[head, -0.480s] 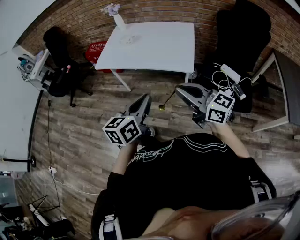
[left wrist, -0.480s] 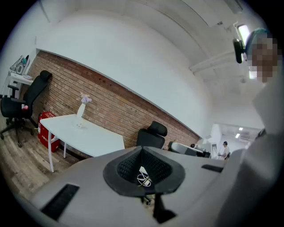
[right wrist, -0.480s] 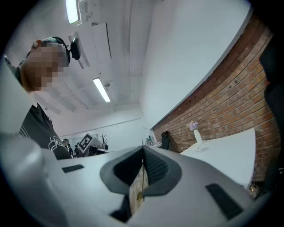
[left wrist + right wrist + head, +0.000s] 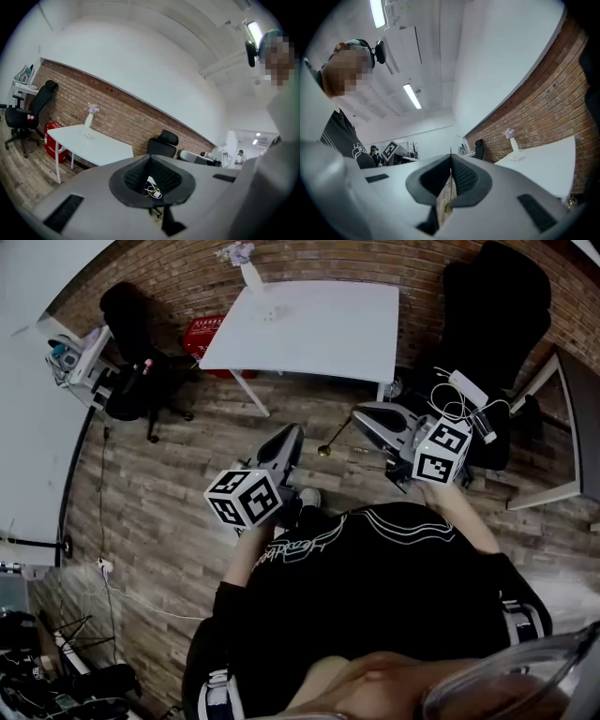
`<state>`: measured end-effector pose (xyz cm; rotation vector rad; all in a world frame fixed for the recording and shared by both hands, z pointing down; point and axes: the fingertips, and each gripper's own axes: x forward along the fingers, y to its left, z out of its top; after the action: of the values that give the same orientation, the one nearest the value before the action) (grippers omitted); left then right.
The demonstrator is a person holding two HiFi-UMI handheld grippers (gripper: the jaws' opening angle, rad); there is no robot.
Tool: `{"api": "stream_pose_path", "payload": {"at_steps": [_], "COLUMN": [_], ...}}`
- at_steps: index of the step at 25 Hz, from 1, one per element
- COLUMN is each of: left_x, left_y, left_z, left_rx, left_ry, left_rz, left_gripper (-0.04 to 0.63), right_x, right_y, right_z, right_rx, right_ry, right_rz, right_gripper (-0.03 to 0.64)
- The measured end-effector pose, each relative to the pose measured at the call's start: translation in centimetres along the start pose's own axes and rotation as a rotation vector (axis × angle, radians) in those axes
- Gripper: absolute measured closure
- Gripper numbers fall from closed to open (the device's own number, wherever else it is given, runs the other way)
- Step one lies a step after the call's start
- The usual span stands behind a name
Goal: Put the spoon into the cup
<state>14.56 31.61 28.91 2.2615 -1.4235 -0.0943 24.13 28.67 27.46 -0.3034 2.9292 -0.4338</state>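
Right gripper (image 4: 451,163): pinching a thin gold spoon (image 4: 324,451) by its handle between pressed jaws, holding it above the wooden floor (image 4: 169,484) with the bowl end pointing left. Left gripper (image 4: 292,435): hanging just left of the spoon, apart from it, jaws pressed together. Both being held out in front of a person in a dark printed top (image 4: 375,577). Cup (image 4: 272,312): small and pale, hard to make out, sitting on the far white table (image 4: 328,334), well apart from the spoon. Vase of flowers (image 4: 247,266): standing at the table's far left corner, beside the brick wall (image 4: 375,259). Red crate (image 4: 208,334): lying under the table's left end. Black office chairs: standing far left (image 4: 131,352) and far right (image 4: 492,306), the right one carrying white cables (image 4: 461,390).
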Motion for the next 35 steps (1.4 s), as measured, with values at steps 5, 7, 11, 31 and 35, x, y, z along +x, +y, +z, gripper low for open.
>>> {"api": "stream_pose_path", "payload": {"at_steps": [5, 7, 11, 31, 35], "left_x": [-0.9, -1.3, -1.3, 7.1, 10.0], "left_y": [1.0, 1.8, 3.6, 18.4, 23.0], "left_z": [-0.2, 0.1, 0.9, 7.1, 9.6], "left_rx": [-0.012, -0.021, -0.068, -0.114, -0.128], "left_ry": [-0.012, -0.028, -0.054, -0.01, 0.008], "left_rz": [0.031, 0.044, 0.05, 0.02, 0.005], "left_gripper": [0.588, 0.588, 0.588, 0.588, 0.588], "right_x": [1.2, 2.0, 3.7, 15.5, 19.5], "right_y": [-0.7, -1.0, -1.2, -14.0, -18.0], "right_z": [-0.3, -0.6, -1.0, -0.5, -0.1], "right_rx": [0.039, 0.042, 0.042, 0.105, 0.119], "right_ry": [0.005, 0.02, 0.047, 0.038, 0.043], "right_rz": [0.005, 0.008, 0.027, -0.062, -0.092], "right_gripper": [0.618, 0.617, 0.618, 0.618, 0.617]}}
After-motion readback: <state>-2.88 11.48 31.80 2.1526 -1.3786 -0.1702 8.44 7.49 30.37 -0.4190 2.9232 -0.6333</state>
